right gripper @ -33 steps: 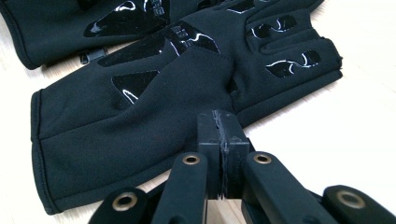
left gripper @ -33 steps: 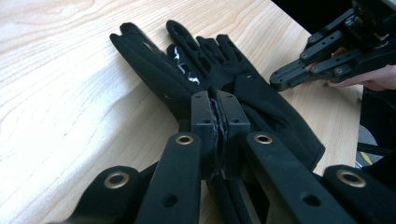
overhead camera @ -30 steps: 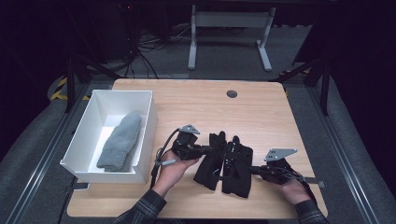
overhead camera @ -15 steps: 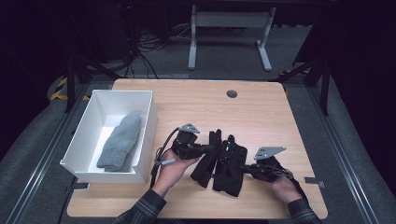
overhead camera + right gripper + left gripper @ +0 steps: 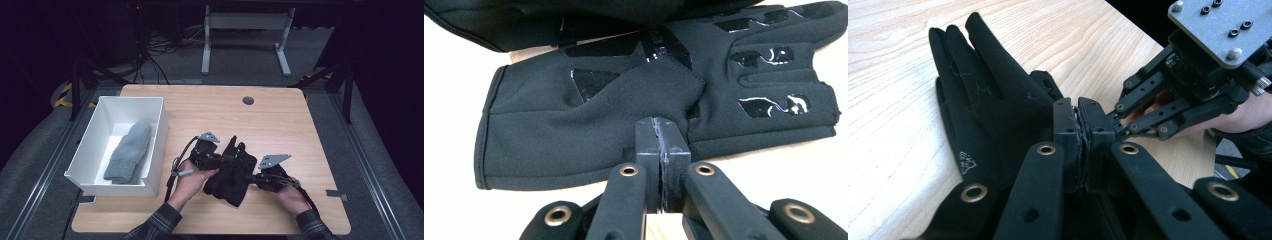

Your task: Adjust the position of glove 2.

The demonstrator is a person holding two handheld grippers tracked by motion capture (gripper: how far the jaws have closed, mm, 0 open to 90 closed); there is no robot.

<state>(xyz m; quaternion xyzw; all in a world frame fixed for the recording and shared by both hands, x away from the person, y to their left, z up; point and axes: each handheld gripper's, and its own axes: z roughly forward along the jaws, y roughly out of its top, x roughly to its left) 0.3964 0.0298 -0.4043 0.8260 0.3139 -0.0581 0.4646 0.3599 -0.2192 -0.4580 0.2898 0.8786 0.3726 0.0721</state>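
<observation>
Two black gloves (image 5: 231,179) lie overlapped at the table's front middle. My left gripper (image 5: 221,161) is shut at their left edge; in the left gripper view its jaws (image 5: 1078,131) are pressed together over a glove (image 5: 983,100) whose fingers point away. My right gripper (image 5: 251,177) comes in from the right, its tips close to the left one's. In the right gripper view it (image 5: 661,137) is shut on the thumb flap of a palm-up glove (image 5: 589,125) with shiny grip prints. The second glove (image 5: 589,22) lies beyond it.
A white bin (image 5: 95,137) stands at the table's left with a grey mitten (image 5: 129,152) inside. A dark round grommet (image 5: 248,100) sits in the far part of the wooden table (image 5: 285,130). A desk frame stands on the floor beyond.
My right gripper has slid left toward the left gripper, bringing its glove with it, so the gloves now bunch and overlap more. The left gripper has stayed put.
</observation>
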